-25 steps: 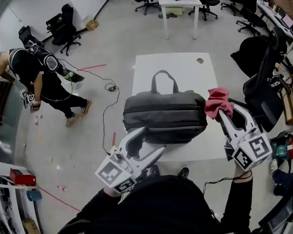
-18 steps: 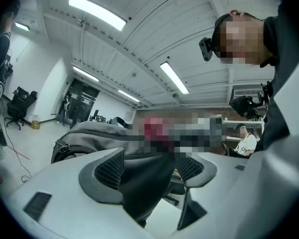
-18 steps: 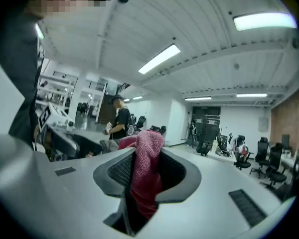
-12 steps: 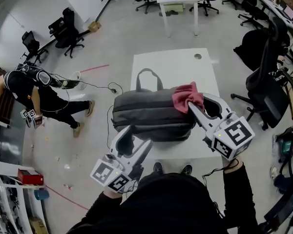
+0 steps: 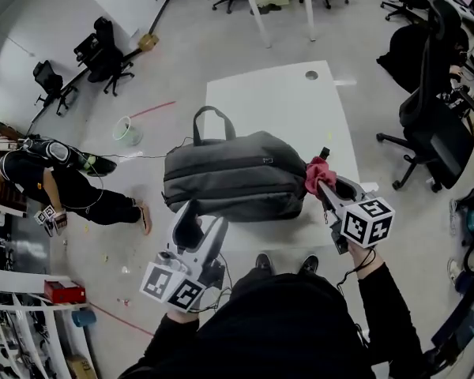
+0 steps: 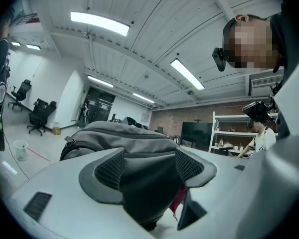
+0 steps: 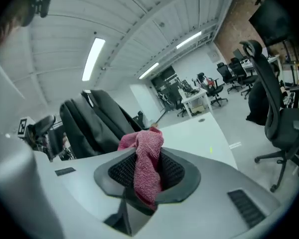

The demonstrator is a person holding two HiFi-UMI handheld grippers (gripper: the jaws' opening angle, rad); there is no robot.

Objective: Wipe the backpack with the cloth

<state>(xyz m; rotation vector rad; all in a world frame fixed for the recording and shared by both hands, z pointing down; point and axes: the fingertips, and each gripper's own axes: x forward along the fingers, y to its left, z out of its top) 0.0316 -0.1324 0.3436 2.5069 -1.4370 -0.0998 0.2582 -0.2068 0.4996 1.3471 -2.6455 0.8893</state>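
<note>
A grey backpack (image 5: 233, 176) lies on the white table (image 5: 276, 93), handle toward the far side. At its near left edge my left gripper (image 5: 196, 212) is shut on the backpack, whose dark fabric (image 6: 139, 183) fills the gap between the pads. My right gripper (image 5: 322, 181) sits at the bag's right end, shut on a red cloth (image 5: 316, 172). Its jaws have just been closing with the cloth between them. In the right gripper view the cloth (image 7: 147, 158) hangs out between the pads, and the backpack (image 7: 94, 118) stands just behind and to the left.
A black office chair (image 5: 434, 125) stands right of the table. A person (image 5: 47, 180) crouches on the floor at the left, near a green bucket (image 5: 125, 130) and a trailing cable. More desks and chairs fill the far side.
My right gripper has carried the cloth from the top of the backpack down to its right end. The left gripper has stayed at the bag's near edge.
</note>
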